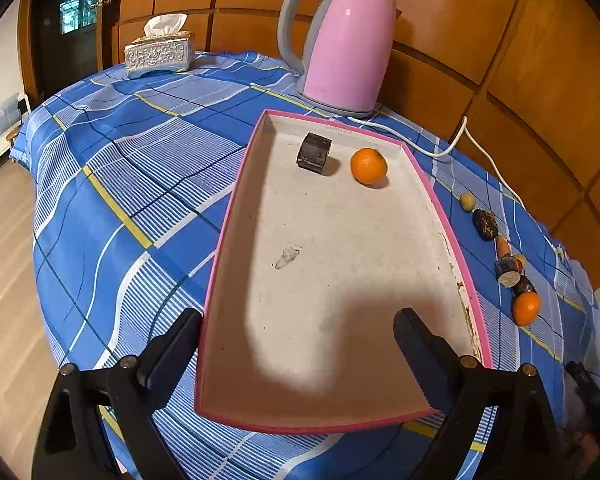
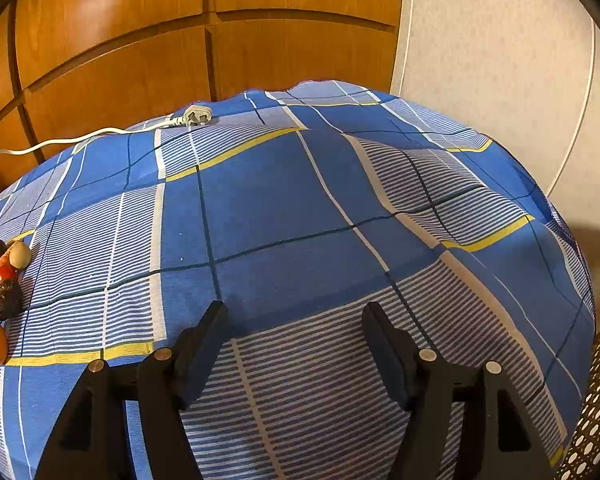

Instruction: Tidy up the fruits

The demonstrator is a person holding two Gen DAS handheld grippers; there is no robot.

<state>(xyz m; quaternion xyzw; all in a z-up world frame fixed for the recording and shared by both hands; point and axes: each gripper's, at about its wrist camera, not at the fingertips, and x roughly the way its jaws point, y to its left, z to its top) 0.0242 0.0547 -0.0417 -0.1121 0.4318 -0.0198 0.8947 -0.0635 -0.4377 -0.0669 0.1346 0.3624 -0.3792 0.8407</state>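
The black left gripper (image 1: 300, 344) is wide open over the near end of the pink-edged cardboard tray (image 1: 228, 248). A round orange tangerine (image 1: 368, 166) sits far ahead in it (beside a dark chunk (image 1: 314, 152)). The black right gripper (image 2: 296, 340) is wide open too, holding nothing.

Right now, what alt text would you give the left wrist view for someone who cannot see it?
An open left gripper hovers over the near end of a pink-rimmed tray holding one orange and a dark block. More fruit pieces line the blue plaid tablecloth to the tray's right; a pink kettle and tissue box stand behind.
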